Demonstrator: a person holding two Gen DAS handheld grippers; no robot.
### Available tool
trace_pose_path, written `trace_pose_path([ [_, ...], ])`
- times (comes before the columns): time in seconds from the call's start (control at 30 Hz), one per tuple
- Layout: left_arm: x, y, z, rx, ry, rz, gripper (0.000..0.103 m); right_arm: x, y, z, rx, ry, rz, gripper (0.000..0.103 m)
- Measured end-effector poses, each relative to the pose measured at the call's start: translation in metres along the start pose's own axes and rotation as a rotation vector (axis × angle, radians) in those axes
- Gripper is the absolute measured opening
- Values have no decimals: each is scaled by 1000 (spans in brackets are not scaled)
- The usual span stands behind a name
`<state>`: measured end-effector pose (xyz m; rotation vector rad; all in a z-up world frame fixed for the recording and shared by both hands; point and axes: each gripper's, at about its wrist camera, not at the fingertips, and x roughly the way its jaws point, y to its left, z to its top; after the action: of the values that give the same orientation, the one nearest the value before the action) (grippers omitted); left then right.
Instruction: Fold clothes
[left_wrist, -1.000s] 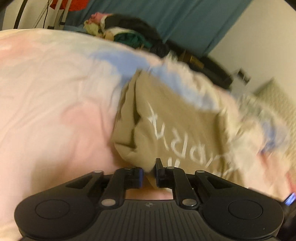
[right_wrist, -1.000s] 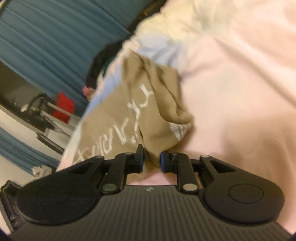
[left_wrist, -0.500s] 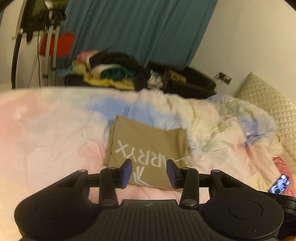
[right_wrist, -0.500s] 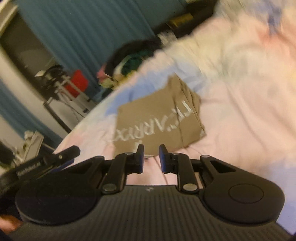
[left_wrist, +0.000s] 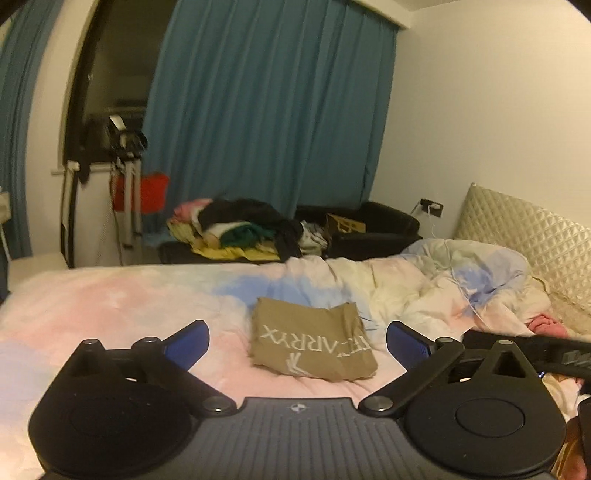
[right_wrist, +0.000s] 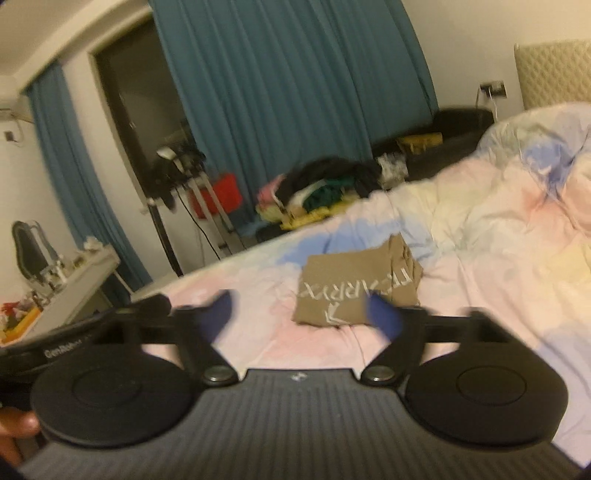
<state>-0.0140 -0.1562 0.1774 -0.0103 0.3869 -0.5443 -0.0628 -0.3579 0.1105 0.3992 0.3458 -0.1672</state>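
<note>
Left wrist: folded shirt (left_wrist: 310, 341) beyond spread left tool (left_wrist: 297, 341).

The left tool (left_wrist: 297, 341) is raised and level, fingers spread wide, holding nothing. The right tool (right_wrist: 303, 314), motion-blurred, also has its fingers parted and empty.

We see bare bed (left_wrist: 92, 306) on the left of the folded shirt (left_wrist: 310, 345). On its right the rumpled duvet (left_wrist: 443, 291) rises and blocks.

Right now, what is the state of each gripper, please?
Left gripper: open, holding nothing.
Right gripper: open, holding nothing; folded tan garment lies apart on the bed.
</note>
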Motion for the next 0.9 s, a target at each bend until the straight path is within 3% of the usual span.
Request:
trace_pose_path([
  [0.13,-36,11,-21,-11,-30,6,103,-30,12,-18,-32,-64,18,88],
  [0.33,-61,31,-59,-9,-51,24,103,-30,15,-54,-53,-109,-19,88],
  [0.57,-54,42,-88,4,-53,27,103,-2,17,-90,-75,-109,-76,88],
  [0.9,-35,62,-111,11,-30,68,103,25,24,-115,-144,-119,-140,88],
])
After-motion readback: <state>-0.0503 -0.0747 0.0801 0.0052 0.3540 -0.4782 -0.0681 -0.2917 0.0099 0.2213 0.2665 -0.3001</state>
